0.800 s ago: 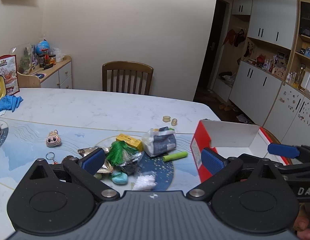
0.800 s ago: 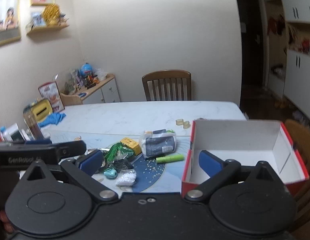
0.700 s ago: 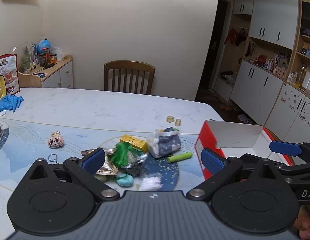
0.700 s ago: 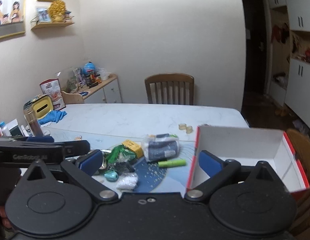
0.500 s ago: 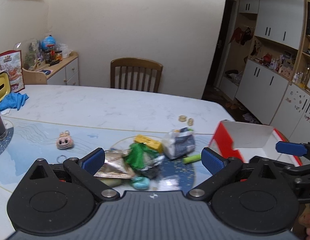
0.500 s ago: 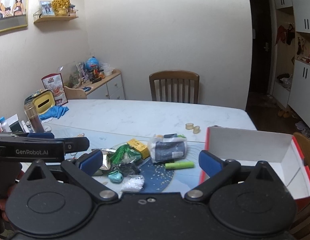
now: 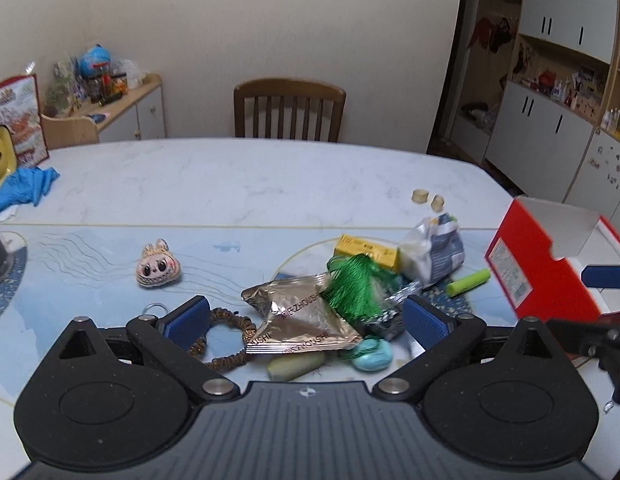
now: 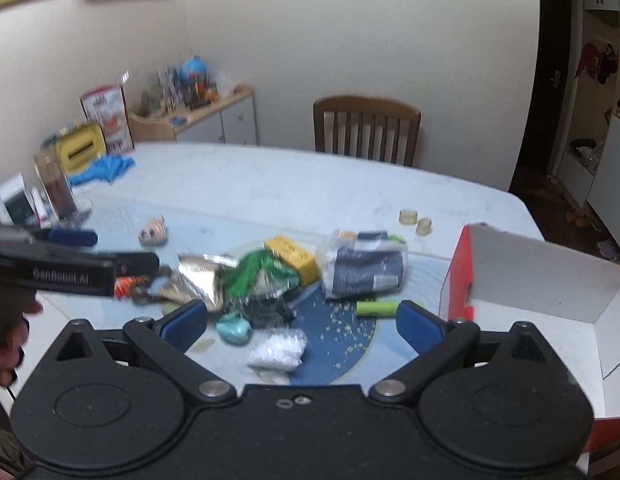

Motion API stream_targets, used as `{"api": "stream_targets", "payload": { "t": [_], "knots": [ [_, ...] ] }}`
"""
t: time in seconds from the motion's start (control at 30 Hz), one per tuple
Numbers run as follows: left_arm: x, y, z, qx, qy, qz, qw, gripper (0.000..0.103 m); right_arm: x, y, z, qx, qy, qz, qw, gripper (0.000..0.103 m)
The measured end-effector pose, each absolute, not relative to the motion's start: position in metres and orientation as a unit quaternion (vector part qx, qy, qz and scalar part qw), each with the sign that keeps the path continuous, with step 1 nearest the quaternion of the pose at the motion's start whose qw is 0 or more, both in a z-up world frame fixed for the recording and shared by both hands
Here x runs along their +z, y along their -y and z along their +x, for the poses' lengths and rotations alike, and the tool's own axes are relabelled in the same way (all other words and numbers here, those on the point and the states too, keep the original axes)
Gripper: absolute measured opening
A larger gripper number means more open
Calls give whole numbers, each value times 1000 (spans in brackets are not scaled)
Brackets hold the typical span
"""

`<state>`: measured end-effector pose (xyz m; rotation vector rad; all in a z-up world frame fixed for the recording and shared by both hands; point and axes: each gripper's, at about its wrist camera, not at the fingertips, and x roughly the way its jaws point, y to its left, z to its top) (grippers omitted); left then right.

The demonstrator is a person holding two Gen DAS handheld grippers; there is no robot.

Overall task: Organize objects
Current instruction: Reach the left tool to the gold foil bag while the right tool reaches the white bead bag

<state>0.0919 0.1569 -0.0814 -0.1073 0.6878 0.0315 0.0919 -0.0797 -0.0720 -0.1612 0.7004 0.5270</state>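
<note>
Green tassel (image 8: 252, 270) blurred, red box (image 7: 537, 268) cut off (right edge)

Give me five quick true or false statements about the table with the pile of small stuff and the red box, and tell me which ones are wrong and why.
1. The red box is empty inside. True, as far as its white interior shows.
2. The left gripper is clamped on the gold foil packet. False: its jaws stand wide open, holding nothing.
3. The green tube lies on the table between the pile and the box. True.
4. The plush face charm sits inside the box. False: it lies on the table, apart from the pile, on the side away from the box.
5. The right gripper is open and empty. True.
</note>
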Motion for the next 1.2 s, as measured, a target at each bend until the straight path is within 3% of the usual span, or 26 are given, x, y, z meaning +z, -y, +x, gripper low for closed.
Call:
{"api": "stream_targets", "payload": {
  "t": [0.63,0.87,0.93,1.2],
  "knots": [
    [-146,-183,168,-9,-411,-61,910,101,-145,40,141,228,-427,-102,869,81],
    [-152,-186,174,-30,-425,-70,902,91,-156,29,148,239,-442,-105,858,76],
    [-153,-187,175,-34,-427,-73,901,79,-159,26,150,237,-449,-103,855,73],
    [-152,-189,175,-59,-430,-95,896,54,-164,21,152,241,-464,-97,847,59]
  ]
}}
